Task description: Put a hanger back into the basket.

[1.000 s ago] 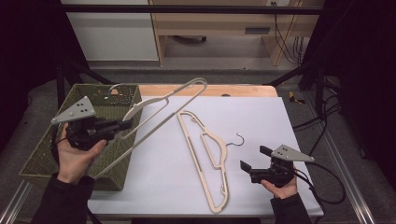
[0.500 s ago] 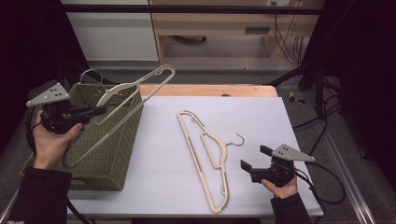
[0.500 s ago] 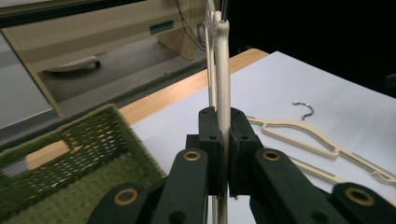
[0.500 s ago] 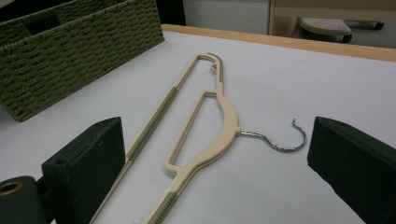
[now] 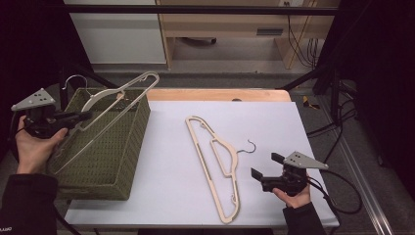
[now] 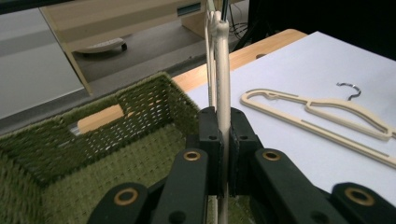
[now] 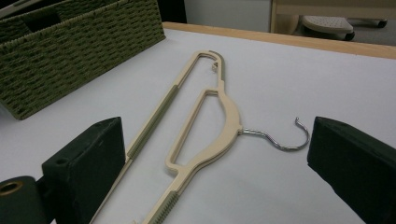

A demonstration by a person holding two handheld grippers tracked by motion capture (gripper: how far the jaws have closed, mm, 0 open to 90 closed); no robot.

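My left gripper (image 5: pixel 80 116) is shut on a beige plastic hanger (image 5: pixel 122 93) and holds it tilted above the green woven basket (image 5: pixel 129 147) at the table's left. In the left gripper view the jaws (image 6: pixel 223 135) pinch the hanger's bar (image 6: pixel 221 60) edge-on over the basket's inside (image 6: pixel 70 154). A second beige hanger (image 5: pixel 215 156) with a metal hook lies flat on the white table. My right gripper (image 5: pixel 266 165) stands open to the right of that hook, low over the table. In the right gripper view the jaws (image 7: pixel 219 158) stand wide apart, with the flat hanger (image 7: pixel 224 107) beyond them.
The white table sheet (image 5: pixel 254 122) ends at a wooden strip (image 5: pixel 220 94) along the far edge. A wooden cabinet (image 5: pixel 220 29) stands behind on the floor. Cables (image 5: pixel 342 127) hang at the right. A black frame bar (image 5: pixel 195 9) crosses the top.
My left gripper has carried its hanger leftward, from over the table's left part to above the basket. The right gripper and the flat hanger have stayed where they were.
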